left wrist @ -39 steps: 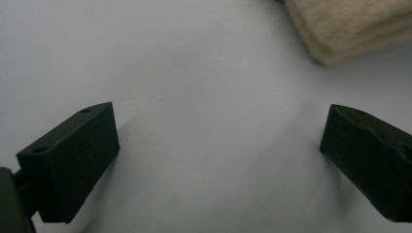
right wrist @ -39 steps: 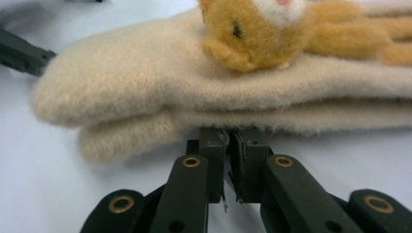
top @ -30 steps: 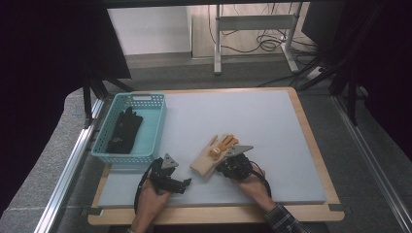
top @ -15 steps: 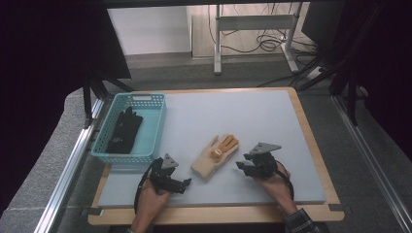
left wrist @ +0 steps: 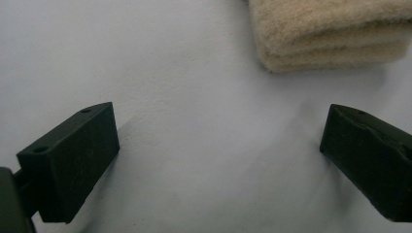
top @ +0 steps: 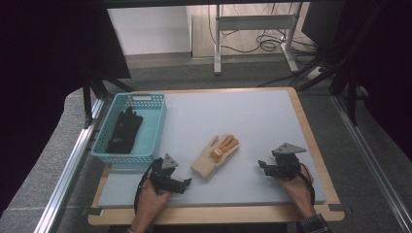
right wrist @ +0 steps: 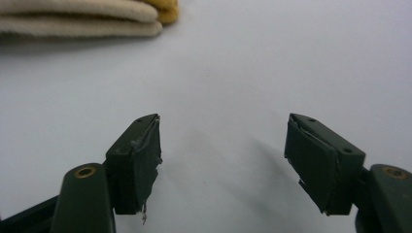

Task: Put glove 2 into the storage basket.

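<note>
A cream glove with orange fingertips (top: 215, 156) lies flat on the grey mat, near the front middle. Its cuff edge (left wrist: 330, 36) sits ahead of my left gripper (left wrist: 218, 145), whose jaws stand wide apart over bare mat. In the high view the left gripper (top: 183, 183) rests just left of the glove's cuff. My right gripper (top: 262, 167) is well to the right of the glove, and its jaws have just been opening with nothing between them. In the right gripper view, the right gripper (right wrist: 222, 145) faces bare mat, with the glove (right wrist: 82, 17) at the upper left.
A teal basket (top: 155, 127) at the mat's left holds a black glove (top: 124, 130). The grey mat (top: 252, 116) lies on a wooden board with a raised rim. Metal rails run along both table sides.
The right gripper let go of the glove and moved away to the right, its jaws opening. The glove lies flat where it was left. The left gripper stayed put.
</note>
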`<state>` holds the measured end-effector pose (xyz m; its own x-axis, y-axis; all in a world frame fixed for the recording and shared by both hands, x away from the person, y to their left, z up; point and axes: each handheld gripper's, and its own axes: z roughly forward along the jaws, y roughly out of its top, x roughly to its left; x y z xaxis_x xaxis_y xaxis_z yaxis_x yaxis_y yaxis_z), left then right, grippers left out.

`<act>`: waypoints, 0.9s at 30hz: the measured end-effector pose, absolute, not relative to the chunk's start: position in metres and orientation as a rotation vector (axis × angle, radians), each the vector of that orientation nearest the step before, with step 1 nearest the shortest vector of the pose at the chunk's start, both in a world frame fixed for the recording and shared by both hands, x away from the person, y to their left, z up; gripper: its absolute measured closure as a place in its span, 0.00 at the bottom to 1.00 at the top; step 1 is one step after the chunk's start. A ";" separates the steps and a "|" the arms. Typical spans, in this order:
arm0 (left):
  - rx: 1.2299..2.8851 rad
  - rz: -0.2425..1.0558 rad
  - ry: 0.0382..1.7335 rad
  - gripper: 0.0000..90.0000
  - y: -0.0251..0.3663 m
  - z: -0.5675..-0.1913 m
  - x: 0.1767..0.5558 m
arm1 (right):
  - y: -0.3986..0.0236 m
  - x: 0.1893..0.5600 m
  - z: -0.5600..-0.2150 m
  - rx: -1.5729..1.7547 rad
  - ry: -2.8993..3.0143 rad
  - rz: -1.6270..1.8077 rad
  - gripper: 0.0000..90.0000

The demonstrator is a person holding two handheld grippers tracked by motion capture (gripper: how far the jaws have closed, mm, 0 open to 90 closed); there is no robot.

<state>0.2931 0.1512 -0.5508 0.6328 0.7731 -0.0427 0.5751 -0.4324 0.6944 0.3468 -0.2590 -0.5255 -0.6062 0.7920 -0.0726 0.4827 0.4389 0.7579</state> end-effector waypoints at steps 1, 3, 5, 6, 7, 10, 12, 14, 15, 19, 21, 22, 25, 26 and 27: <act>2.164 0.370 1.048 0.01 0.151 -0.551 0.293 | -0.259 0.347 -0.527 1.073 2.279 0.990 0.31; 2.165 0.371 1.047 0.01 0.151 -0.551 0.293 | -0.258 0.348 -0.530 1.071 2.296 0.970 0.30; 2.166 0.371 1.047 0.01 0.151 -0.551 0.293 | -0.257 0.348 -0.530 1.074 2.294 0.970 0.29; 2.165 0.370 1.050 0.01 0.151 -0.551 0.293 | -0.258 0.349 -0.530 1.085 2.295 0.969 0.27; 2.168 0.371 1.047 0.01 0.151 -0.551 0.293 | -0.258 0.349 -0.530 1.085 2.295 0.969 0.27; 2.170 0.368 1.050 0.01 0.151 -0.551 0.293 | -0.260 0.352 -0.531 1.122 2.303 0.980 0.25; 2.170 0.367 1.050 0.01 0.151 -0.551 0.293 | -0.260 0.352 -0.531 1.116 2.302 0.975 0.25; 2.170 0.367 1.051 0.01 0.151 -0.551 0.293 | -0.260 0.352 -0.531 1.118 2.302 0.977 0.25; 2.169 0.365 1.052 0.01 0.151 -0.551 0.293 | -0.260 0.352 -0.531 1.118 2.302 0.977 0.25; 2.167 0.364 1.053 0.01 0.151 -0.550 0.293 | -0.260 0.352 -0.531 1.118 2.302 0.977 0.25; 2.166 0.364 1.053 0.01 0.151 -0.550 0.293 | -0.260 0.352 -0.531 1.118 2.301 0.978 0.25; 2.166 0.363 1.054 0.01 0.151 -0.550 0.293 | -0.260 0.352 -0.531 1.118 2.301 0.978 0.25; 2.169 0.357 1.057 0.01 0.151 -0.550 0.294 | -0.260 0.352 -0.531 1.118 2.301 0.978 0.25; 2.170 0.354 1.060 0.02 0.151 -0.549 0.294 | -0.260 0.352 -0.531 1.118 2.301 0.978 0.25; 2.175 0.349 1.066 0.02 0.151 -0.548 0.295 | -0.260 0.352 -0.531 1.118 2.301 0.978 0.25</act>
